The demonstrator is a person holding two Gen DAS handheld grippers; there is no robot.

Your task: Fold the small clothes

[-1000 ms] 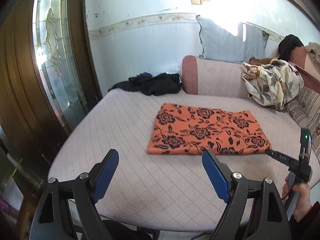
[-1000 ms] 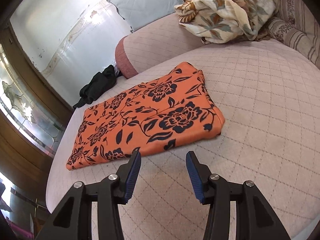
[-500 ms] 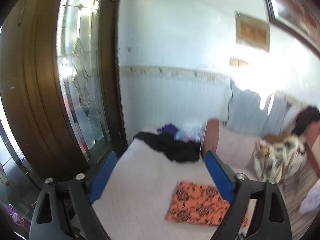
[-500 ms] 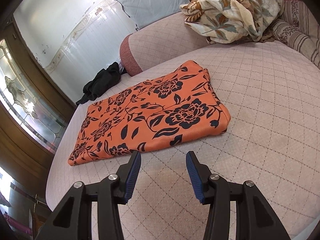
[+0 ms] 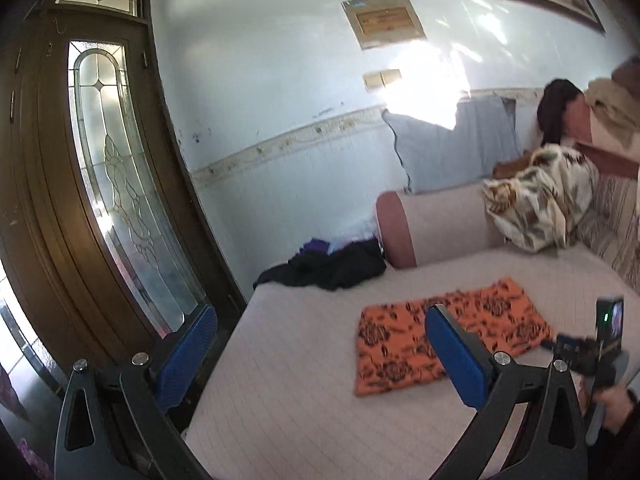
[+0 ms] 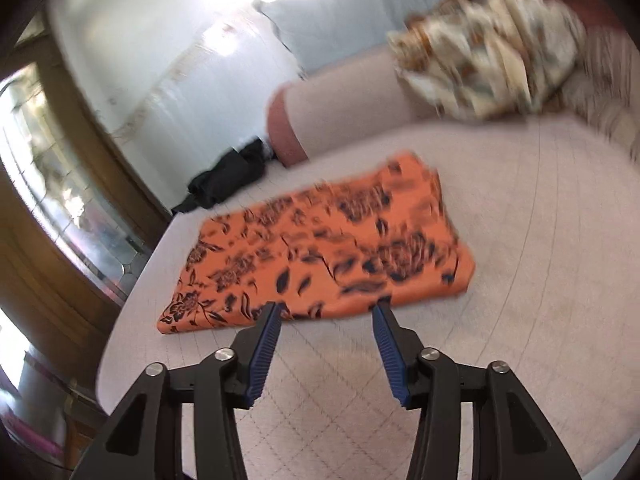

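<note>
The orange flowered cloth [image 6: 316, 252] lies folded flat on the quilted cushion [image 6: 520, 240], at twelve o'clock from the right gripper [image 6: 326, 344], whose empty jaws are opening, so the left gripper [image 5: 320, 360], also opening empty, should probably fetch the dark clothes [image 5: 332, 266] at eleven o'clock next.

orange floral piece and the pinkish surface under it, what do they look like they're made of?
Folded orange cloth with black flowers: thin woven or knit fabric, matte; it lies flat with soft layered edges at its right end. Fibre can't be told.
Pinkish quilted cushion top: upholstery textile, matte; stitched diamond lines show, likely padded underneath.
</note>
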